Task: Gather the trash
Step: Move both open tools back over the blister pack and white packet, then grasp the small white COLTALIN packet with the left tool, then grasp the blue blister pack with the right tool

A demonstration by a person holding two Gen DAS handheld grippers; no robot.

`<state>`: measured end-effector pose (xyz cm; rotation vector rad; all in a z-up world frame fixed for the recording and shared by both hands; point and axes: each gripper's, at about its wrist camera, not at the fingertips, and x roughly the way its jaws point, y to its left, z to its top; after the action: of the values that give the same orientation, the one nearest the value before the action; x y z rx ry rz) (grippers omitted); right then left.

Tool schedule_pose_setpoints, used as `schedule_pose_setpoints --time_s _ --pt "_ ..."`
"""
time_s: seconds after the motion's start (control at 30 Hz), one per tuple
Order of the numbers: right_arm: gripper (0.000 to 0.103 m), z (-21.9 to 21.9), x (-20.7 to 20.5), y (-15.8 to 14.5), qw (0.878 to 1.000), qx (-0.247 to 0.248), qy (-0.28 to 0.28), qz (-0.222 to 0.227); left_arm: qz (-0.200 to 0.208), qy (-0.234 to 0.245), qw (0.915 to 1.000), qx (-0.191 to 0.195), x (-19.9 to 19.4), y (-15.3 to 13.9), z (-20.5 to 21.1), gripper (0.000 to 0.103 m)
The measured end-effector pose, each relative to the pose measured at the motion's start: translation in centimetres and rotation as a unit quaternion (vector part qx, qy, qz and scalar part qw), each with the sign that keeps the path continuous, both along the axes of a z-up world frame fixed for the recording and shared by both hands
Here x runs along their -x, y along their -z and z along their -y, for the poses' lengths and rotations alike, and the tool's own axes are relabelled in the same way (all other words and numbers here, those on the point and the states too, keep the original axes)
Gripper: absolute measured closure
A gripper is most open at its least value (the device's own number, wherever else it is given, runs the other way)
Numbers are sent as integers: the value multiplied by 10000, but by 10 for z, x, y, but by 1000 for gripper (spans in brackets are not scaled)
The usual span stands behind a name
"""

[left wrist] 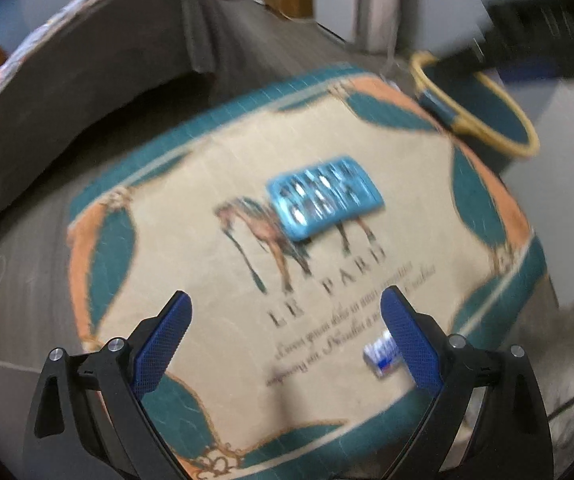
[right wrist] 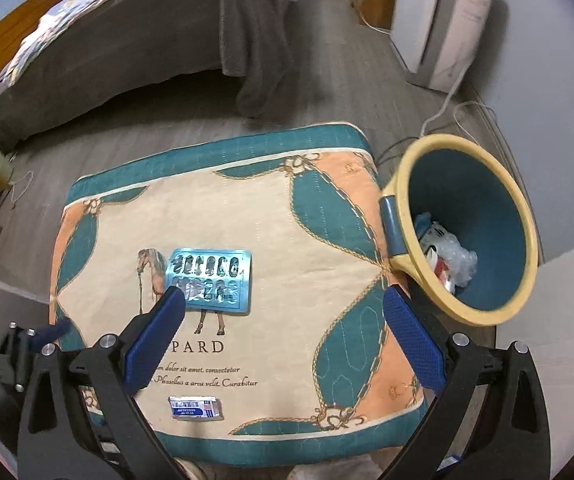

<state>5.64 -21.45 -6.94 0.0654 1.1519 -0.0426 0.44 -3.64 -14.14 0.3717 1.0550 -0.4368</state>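
Wide-open right gripper [right wrist: 283, 300] above a blister pack [right wrist: 209, 280], bin [right wrist: 397, 226] just right; left gripper [left wrist: 285, 306] equally wide, wrapper [left wrist: 381, 354] beside its right finger.

Printed on quilted mat [right wrist: 247, 208], below horse motif [right wrist: 153, 272]: "PARD" in spaced capitals, start of the word hidden behind a blue finger pad [right wrist: 155, 340]. Beneath it, two lines of italic script: "...m dolor sit amet, consectetur" and "... Phasellus a arcu velit. Curabitur", line beginnings likewise hidden.

In left wrist view, same mat [left wrist: 207, 184] reads "LE PARD" with a gap between the words; script lines under it too blurred to read.

On small white-and-blue packet [right wrist: 195, 408] near mat's front edge: blue band with lettering, too small to read. Same packet [left wrist: 379, 354] blurred in left wrist view.

On blue blister pack [right wrist: 209, 280]: no legible print.
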Motion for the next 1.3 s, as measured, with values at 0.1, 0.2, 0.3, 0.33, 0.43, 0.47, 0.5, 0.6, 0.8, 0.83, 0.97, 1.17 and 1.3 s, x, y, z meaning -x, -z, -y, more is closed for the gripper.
schedule_pose_setpoints --time_s 0.1,0.2,0.3,0.33,0.43,0.47,0.5,0.6,0.8,0.83,0.97,1.17,1.3 --pt "6 3 0 4 10000 35 -42 -34 -187 390 9991 -23 10 12 10 9" --pt "6 12 0 9 9998 -33 111 -147 -393 664 9970 39 17 20 21 10" --pt "6 23 0 13 9994 -69 256 -223 -573 918 9941 -44 24 31 32 18" --pt "6 26 0 14 9992 -70 292 -246 -647 970 9931 -91 25 35 34 22" --pt "6 31 0 16 9989 -110 360 -290 -846 1048 9907 -169 27 45 39 31" --pt "6 33 0 17 9987 -144 374 -304 -879 1093 9899 -210 27 49 40 32" --pt "6 34 -1 17 9987 -160 377 -310 -906 1135 9891 -240 29 51 41 32" --pt "6 34 -2 17 9986 -236 357 -296 -1008 1297 9858 -359 32 59 46 39" --pt "6 34 -7 19 9983 -338 339 -328 -994 1499 9832 -313 34 64 52 70" --pt "6 34 -8 19 9982 -363 339 -329 -1007 1485 9834 -278 33 63 52 72" --pt "6 30 -15 22 9986 -381 156 -332 -994 1177 9880 -109 22 54 42 80" --pt "6 4 -31 47 9949 151 -779 -625 -1023 289 9941 -211 -11 56 10 81" --pt "6 -21 -36 66 9841 422 -1556 -748 -1123 -475 9924 -142 -35 59 -20 81"
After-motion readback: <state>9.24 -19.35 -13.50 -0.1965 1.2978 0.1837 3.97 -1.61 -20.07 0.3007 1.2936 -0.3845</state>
